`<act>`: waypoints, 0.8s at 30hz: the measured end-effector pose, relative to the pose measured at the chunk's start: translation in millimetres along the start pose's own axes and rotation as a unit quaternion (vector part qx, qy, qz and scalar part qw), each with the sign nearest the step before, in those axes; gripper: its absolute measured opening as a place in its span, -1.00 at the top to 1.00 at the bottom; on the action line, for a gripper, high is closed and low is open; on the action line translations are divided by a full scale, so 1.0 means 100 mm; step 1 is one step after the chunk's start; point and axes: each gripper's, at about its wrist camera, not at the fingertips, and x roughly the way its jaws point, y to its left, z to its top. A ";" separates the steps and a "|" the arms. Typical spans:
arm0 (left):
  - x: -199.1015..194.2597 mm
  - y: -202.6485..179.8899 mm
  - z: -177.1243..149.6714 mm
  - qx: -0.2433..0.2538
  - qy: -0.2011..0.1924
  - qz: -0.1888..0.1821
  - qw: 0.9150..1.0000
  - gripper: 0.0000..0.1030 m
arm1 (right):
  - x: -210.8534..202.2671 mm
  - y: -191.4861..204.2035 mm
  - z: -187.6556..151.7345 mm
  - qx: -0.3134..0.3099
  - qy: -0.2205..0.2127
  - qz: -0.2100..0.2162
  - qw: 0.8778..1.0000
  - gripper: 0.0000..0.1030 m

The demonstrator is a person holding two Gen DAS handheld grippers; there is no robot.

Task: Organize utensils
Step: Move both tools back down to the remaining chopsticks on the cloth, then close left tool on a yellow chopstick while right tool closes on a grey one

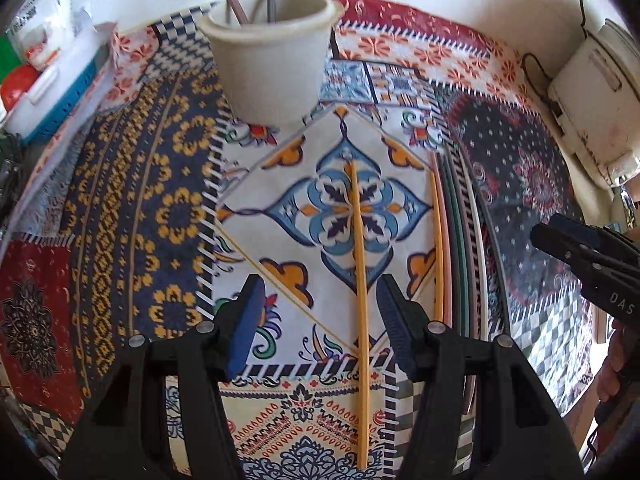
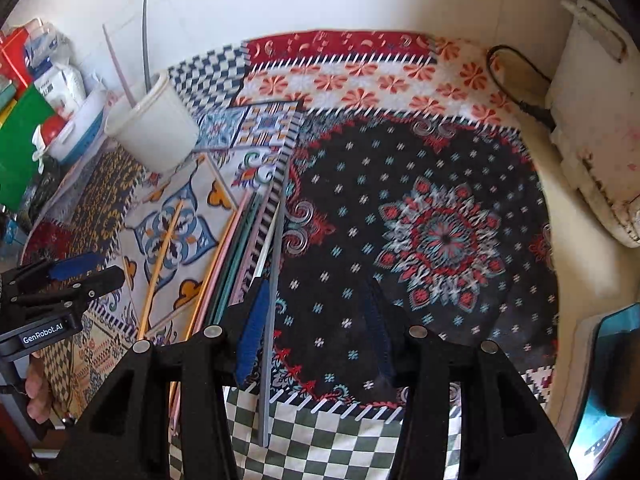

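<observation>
Chopsticks (image 1: 452, 248) beside cream cup (image 1: 272, 60), left gripper (image 1: 320, 300) parted over orange chopstick (image 1: 360, 280), right gripper (image 2: 316, 320) parted, empty

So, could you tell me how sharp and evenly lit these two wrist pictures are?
Left wrist view: strong fisheye bending, dark corners, the patterned cloth and yellow chopstick sharp at the centre, slight smear near the cream cup. Right wrist view: same curvature, the wall washed out bright, the right gripper with its right finger blurred against the dark cloth.
</observation>
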 end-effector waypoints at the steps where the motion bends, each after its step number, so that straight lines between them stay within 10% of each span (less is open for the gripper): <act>1: 0.04 0.00 -0.01 -0.001 0.008 -0.005 1.000 -0.04 | 0.03 0.01 -0.02 -0.003 0.004 0.001 1.000 0.15; 10: 0.22 -0.12 -0.01 0.016 0.045 -0.025 0.999 0.47 | 0.32 0.09 0.08 -0.025 0.032 0.027 0.999 0.52; 24: 0.40 -0.38 0.22 0.056 0.060 0.015 0.997 0.58 | 0.56 0.27 0.31 -0.068 0.061 0.047 0.995 0.79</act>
